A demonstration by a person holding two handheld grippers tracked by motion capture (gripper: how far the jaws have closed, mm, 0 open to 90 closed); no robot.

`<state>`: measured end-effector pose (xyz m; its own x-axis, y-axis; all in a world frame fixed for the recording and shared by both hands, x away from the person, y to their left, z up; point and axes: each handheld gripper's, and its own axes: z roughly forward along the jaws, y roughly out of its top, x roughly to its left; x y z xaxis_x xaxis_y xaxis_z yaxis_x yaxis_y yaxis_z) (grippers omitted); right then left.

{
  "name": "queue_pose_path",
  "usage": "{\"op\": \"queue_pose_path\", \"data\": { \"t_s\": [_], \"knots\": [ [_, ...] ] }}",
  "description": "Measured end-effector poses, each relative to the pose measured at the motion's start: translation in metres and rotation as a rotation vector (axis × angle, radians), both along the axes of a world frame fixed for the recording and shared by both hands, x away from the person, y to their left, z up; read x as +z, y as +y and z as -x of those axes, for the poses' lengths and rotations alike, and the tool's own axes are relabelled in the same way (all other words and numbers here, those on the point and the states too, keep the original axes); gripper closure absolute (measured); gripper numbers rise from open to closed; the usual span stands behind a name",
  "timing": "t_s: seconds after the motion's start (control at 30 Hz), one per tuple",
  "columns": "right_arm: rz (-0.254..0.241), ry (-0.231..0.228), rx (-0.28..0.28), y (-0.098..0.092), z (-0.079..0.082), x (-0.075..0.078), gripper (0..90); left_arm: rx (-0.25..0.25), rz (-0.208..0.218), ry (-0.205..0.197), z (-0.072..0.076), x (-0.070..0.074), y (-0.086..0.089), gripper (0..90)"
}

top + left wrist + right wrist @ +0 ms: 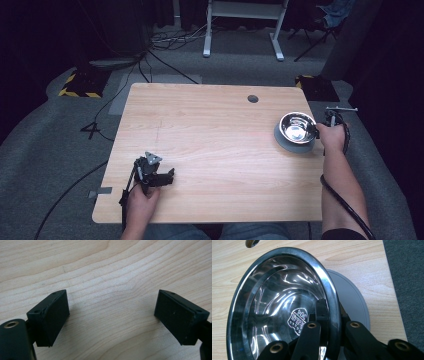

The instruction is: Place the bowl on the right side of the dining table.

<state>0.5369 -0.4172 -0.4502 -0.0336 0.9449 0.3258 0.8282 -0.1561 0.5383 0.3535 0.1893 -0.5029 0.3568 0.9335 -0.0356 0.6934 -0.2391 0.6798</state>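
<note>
We see the high view lit from above onto the pale wooden table (210, 135), bright and fairly sharp, while the frame's edges and upper corners sink into near black. In the right gripper view, white glare streaks the steel bowl (279, 302) at centre, and the black jaws at the bottom go soft. The left gripper view is evenly lit, with faint shadows under its jaws.
</note>
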Motion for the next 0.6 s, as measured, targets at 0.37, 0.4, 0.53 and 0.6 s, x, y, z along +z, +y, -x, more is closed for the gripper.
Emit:
{"op": "queue_pose_path", "data": {
  "t_s": [0.37, 0.4, 0.53, 0.6],
  "knots": [
    [0.0, 0.014, -0.014, -0.0017, -0.0003, -0.0052, 86.6, 0.0, -0.002, 0.0, 0.0, 0.0001, 0.0001, 12.5],
    [0.001, 0.013, -0.016, -0.002, -0.0004, -0.0059, 86.6, 0.0, -0.002, 0.0, 0.0, 0.0, 0.0001, 12.5],
    [0.008, 0.016, -0.014, -0.0025, -0.0007, -0.0077, 86.6, 0.0, -0.002, 0.0, 0.0, 0.0001, 0.0001, 12.5],
    [0.004, 0.013, -0.012, -0.0018, -0.0012, -0.0077, 86.6, -0.001, -0.002, 0.001, 0.0, 0.0001, 0.0001, 12.5]
  ]
}}
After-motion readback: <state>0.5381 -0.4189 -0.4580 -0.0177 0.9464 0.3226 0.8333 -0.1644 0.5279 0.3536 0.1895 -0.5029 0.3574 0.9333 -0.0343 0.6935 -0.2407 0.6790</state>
